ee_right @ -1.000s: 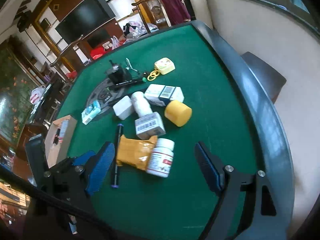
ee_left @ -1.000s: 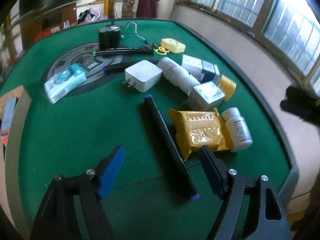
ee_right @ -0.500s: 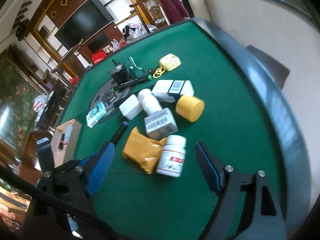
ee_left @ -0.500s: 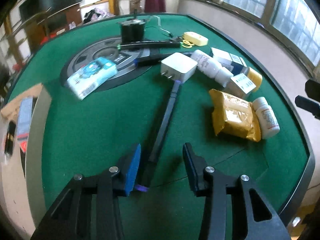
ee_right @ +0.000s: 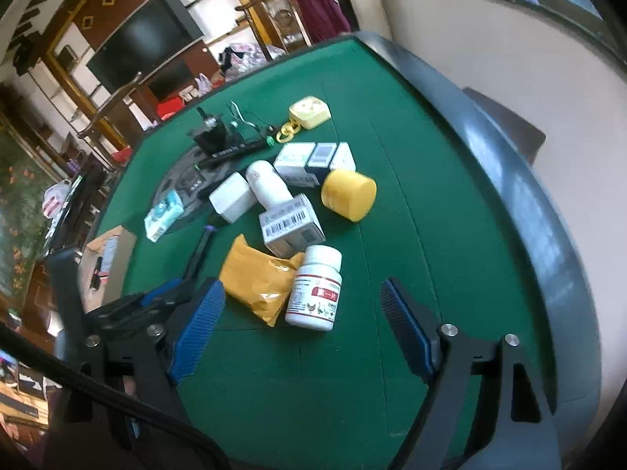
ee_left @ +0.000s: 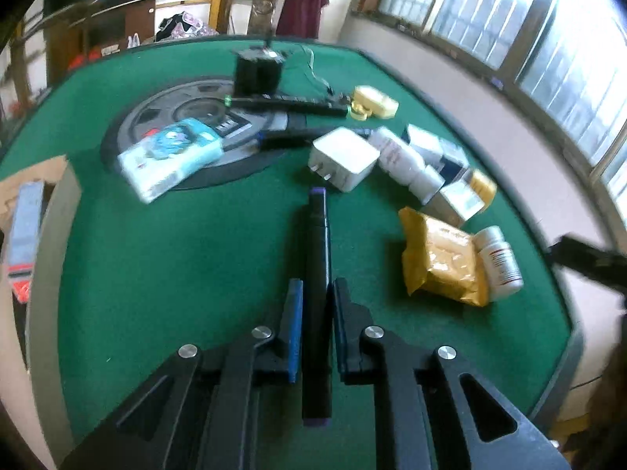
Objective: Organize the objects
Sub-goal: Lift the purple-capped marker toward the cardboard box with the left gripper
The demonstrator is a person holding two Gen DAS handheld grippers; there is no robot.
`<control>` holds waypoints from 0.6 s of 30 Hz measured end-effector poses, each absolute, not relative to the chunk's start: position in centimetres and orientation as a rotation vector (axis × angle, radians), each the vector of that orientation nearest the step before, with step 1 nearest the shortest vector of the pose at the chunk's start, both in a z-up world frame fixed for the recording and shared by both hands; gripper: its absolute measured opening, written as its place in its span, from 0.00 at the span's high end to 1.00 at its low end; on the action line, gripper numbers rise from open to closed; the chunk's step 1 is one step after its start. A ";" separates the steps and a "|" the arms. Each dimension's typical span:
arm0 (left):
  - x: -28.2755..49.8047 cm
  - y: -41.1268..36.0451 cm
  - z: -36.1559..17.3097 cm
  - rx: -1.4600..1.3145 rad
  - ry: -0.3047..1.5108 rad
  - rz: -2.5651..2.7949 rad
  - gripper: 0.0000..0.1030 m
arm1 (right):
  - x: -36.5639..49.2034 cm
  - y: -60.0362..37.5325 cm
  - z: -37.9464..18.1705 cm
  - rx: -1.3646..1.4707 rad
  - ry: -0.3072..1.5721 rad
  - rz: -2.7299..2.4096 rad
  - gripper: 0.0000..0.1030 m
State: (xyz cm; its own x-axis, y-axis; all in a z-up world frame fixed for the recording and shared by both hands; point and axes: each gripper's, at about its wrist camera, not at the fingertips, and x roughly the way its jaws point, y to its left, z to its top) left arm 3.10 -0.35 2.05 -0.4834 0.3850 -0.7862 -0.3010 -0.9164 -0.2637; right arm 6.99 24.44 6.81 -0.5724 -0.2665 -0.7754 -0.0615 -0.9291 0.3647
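Left gripper: 2 blue pads pressed against the sides of the black marker, clamped on it. Marker's long axis runs near-to-far, in line with the fingers; its purple far tip points toward the white charger, its near end sticks out behind the pads. It lies low over the green table; contact with the felt cannot be told.

Right gripper: jaws wide apart, nothing between the pads. White pill bottle lies just beyond the gap, cap toward the far side, touching the yellow packet on its left.

Judgement: marker belongs to the left hand. Cardboard box sits at the far left edge, so the likely carry is leftward, across the long axis. Right hand is nearer the bottle.
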 end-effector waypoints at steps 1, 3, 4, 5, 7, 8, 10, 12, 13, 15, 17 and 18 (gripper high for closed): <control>3.6 -1.6 2.6 -1.293 -0.189 2.390 0.89 | 6.8 24.3 6.4 1.400 -0.548 -2.625 0.20; 4.4 -3.5 3.6 -1.261 -0.279 2.366 0.89 | 6.3 23.7 5.7 1.418 -0.560 -2.616 0.20; 5.0 -4.4 4.3 -1.243 -0.306 2.368 0.89 | 6.0 23.3 5.7 1.414 -0.568 -2.606 0.20; 5.4 -5.2 4.9 -1.225 -0.326 2.375 0.89 | 5.7 22.8 5.9 1.407 -0.567 -2.596 0.20; 6.1 -7.2 6.2 -1.183 -0.389 2.391 0.89 | 4.9 21.2 6.5 1.392 -0.536 -2.577 0.20; 6.4 -8.2 6.6 -1.166 -0.420 2.400 0.89 | 4.3 20.3 7.0 1.380 -0.520 -2.567 0.20; 6.9 -10.5 7.4 -1.131 -0.494 2.415 0.89 | 3.0 18.5 7.6 1.361 -0.499 -2.530 0.20; 7.5 -12.5 7.8 -1.103 -0.546 2.436 0.89 | 1.6 16.5 7.9 1.364 -0.486 -2.490 0.20; 7.8 -13.4 7.9 -1.089 -0.563 2.443 0.89 | 1.0 15.5 8.0 1.362 -0.475 -2.475 0.20; 8.2 -14.9 8.2 -1.066 -0.590 2.454 0.89 | -0.2 13.2 8.0 1.365 -0.433 -2.444 0.20; 8.9 -16.5 8.6 -1.019 -0.623 2.458 0.89 | -0.9 10.8 7.7 1.372 -0.391 -2.410 0.20; 9.2 -17.1 8.8 -0.997 -0.637 2.458 0.89 | -1.3 9.7 7.5 1.379 -0.369 -2.393 0.20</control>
